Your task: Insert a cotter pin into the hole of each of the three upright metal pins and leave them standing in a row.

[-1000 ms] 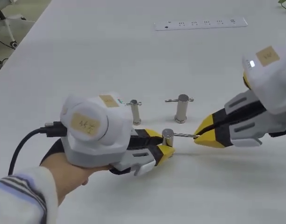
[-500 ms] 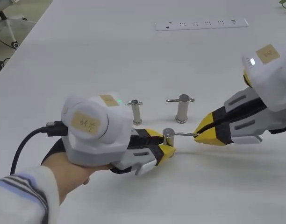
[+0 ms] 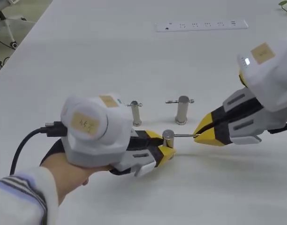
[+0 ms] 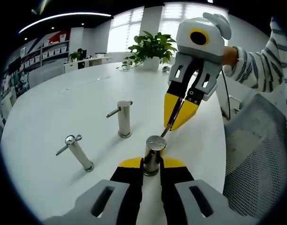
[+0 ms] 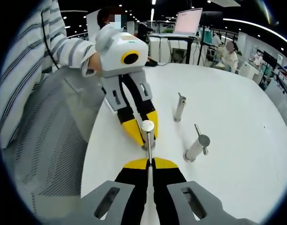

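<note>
Surface: white table (image 3: 87,56), with a strip (image 3: 202,24) of sockets at its 12 o'clock end.
Near pin (image 3: 168,139): stood upright at the middle of the head view, long axis vertical, head up.
Left gripper (image 3: 168,146): reached in from 9 o'clock, jaws clamped on the near pin's lower shaft.
Cotter (image 3: 183,136): lay level, long axis running 3 to 9 o'clock. Its tip pointed to 9 o'clock and met the near pin just under the head. Whether it had entered the hole could not be told.
Right gripper (image 3: 199,136): sat at 3 o'clock of the near pin, jaws pressed together on the cotter's outer end.
Left pin (image 3: 135,114): stood upright at 11 o'clock of the near pin, with a second cotter (image 3: 134,104) level through its hole.
Right pin (image 3: 182,110): stood upright at 1 o'clock of the near pin. A third cotter (image 3: 173,101) passed through its hole, its longer end toward 9 o'clock.
</note>
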A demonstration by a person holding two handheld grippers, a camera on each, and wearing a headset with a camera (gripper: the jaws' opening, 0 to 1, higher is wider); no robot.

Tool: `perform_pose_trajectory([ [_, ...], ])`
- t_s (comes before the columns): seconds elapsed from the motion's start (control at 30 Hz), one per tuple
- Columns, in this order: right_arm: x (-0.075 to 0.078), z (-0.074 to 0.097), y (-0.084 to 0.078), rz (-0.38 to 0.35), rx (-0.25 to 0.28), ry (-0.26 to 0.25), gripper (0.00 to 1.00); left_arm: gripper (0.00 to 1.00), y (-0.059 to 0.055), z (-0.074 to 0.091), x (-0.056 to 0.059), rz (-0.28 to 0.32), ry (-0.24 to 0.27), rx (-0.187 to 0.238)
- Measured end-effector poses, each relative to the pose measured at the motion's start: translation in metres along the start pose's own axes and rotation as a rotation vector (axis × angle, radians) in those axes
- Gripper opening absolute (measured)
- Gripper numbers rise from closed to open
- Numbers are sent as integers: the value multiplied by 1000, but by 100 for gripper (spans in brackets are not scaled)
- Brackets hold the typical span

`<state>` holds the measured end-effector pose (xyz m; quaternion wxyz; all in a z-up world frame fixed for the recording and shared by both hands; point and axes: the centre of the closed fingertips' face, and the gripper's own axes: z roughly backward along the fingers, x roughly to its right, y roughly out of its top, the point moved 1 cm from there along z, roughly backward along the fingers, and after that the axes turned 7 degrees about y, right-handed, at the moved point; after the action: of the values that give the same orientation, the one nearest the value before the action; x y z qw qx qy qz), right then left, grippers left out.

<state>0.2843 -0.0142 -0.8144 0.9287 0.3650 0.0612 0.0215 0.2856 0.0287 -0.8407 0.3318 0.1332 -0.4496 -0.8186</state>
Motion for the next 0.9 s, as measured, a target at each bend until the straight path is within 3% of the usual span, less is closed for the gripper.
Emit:
perform_pose_trajectory([
  [0.43,-1,3,-2,-2,-12,-2,3,12,0,-1,0,6,-13,-4],
  [0.9,3,4,3,75,-78,31,3,12,0,-1,0,1,-11,-12],
])
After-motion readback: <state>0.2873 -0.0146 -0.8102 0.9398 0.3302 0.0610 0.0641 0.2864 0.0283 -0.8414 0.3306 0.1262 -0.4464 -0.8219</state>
